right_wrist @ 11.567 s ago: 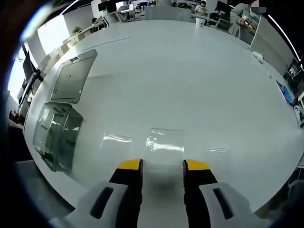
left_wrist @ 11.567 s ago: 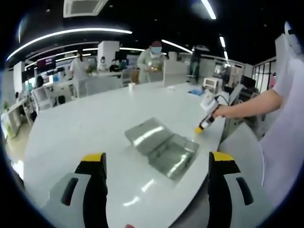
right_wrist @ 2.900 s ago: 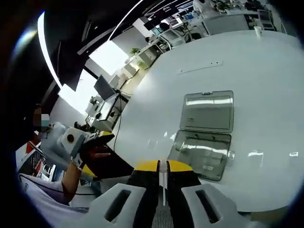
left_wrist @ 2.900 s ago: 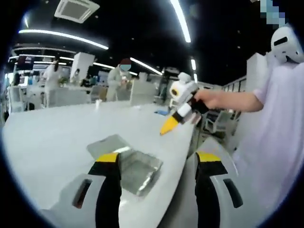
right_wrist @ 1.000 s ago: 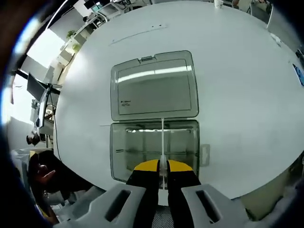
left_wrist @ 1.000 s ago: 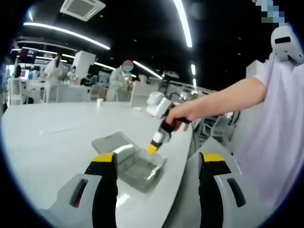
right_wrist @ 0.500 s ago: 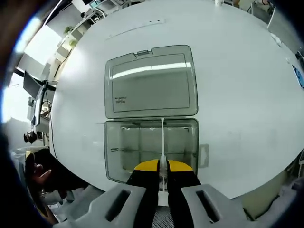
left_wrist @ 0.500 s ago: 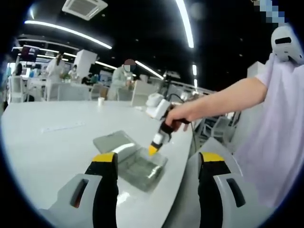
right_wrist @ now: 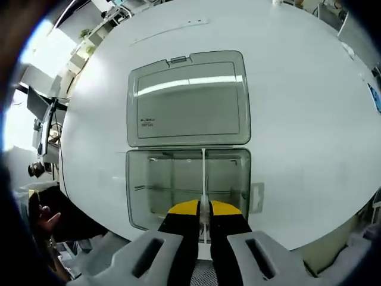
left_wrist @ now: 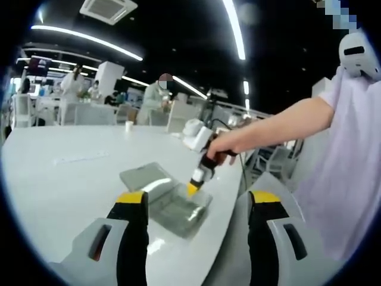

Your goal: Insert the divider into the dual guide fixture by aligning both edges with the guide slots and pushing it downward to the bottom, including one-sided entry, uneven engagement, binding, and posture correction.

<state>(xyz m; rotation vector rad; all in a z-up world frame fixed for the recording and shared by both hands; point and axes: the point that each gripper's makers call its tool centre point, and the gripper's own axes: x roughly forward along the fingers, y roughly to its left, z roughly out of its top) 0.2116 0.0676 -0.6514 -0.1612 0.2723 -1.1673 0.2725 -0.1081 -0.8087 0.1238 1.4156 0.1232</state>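
Note:
A clear grey plastic box (right_wrist: 187,187) lies open on the white table (right_wrist: 309,107), its lid (right_wrist: 187,98) folded flat beyond it. My right gripper (right_wrist: 203,208) is shut on a thin clear divider (right_wrist: 203,179) held edge-on over the middle of the box. In the left gripper view the same box (left_wrist: 178,205) sits near the table's edge, with the right gripper (left_wrist: 193,188) pointing down into it from a person's hand (left_wrist: 226,149). My left gripper (left_wrist: 196,199) stands open on the near side of the box, holding nothing.
The box sits close to the table's near edge (right_wrist: 286,244). A thin clear strip (left_wrist: 80,158) lies on the table farther off. Several people (left_wrist: 158,98) stand at desks in the background. The person's sleeve and body (left_wrist: 351,149) are at the right.
The right gripper with the divider has eased slightly closer over the box; the box and lid sit a little higher in its view. The left gripper has barely moved.

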